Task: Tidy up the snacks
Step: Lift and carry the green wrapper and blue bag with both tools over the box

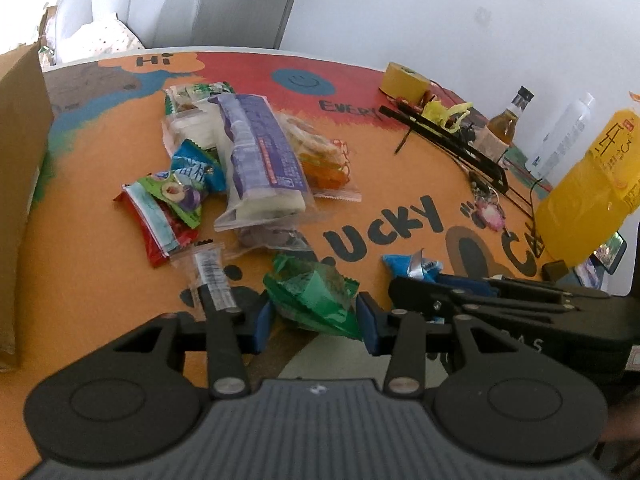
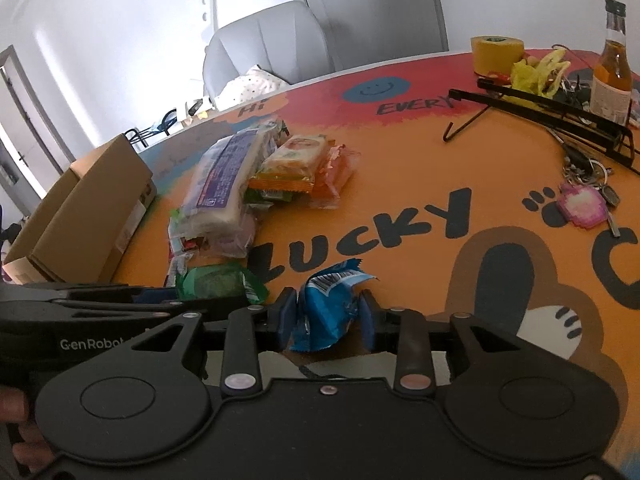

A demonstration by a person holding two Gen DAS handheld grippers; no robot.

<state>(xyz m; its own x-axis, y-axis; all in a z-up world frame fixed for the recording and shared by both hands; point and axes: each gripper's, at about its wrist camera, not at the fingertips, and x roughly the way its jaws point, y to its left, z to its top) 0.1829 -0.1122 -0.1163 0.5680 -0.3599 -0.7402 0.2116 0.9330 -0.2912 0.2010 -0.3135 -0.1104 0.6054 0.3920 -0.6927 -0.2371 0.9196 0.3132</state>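
The table point(image 2: 400, 168), covered in an orange and red cartoon print with dark lettering, fills both views. At its far left stands a cardboard box point(image 2: 84, 208), its flaps up. Along the right side lie a black rack point(image 2: 560, 112), a yellow bag point(image 1: 588, 184) and a bottle point(image 2: 612, 68) of amber liquid beside a roll of yellow tape point(image 2: 496, 52); keys point(image 2: 580, 196) with a pink fob lie near the rack.

In the middle of the table sits the snack pile point(image 1: 248, 160). A long purple-and-white pack point(image 1: 260, 152) lies on top, with orange packs point(image 2: 304, 168) touching it on the right and red, green and blue wrappers point(image 1: 172, 204) spilling from its left. A clear wrapper point(image 1: 210, 272) lies apart, nearer the camera.

The left gripper point(image 1: 314, 318) reaches over the near edge of the table, its blue pads on either side of a green packet point(image 1: 312, 296). Its jaws press the packet's crumpled sides, so it is grasping the packet. The right gripper point(image 2: 326, 316) is just beside it, and each shows at the edge of the other's view. Its jaws are clenched on a blue packet point(image 2: 328, 304), which bulges and creases between the pads, its torn-looking top sticking up toward the lettering. Both packets are at the near edge, well apart from the pile. Fingers point(image 2: 20, 432) show at the lower left of the right wrist view.
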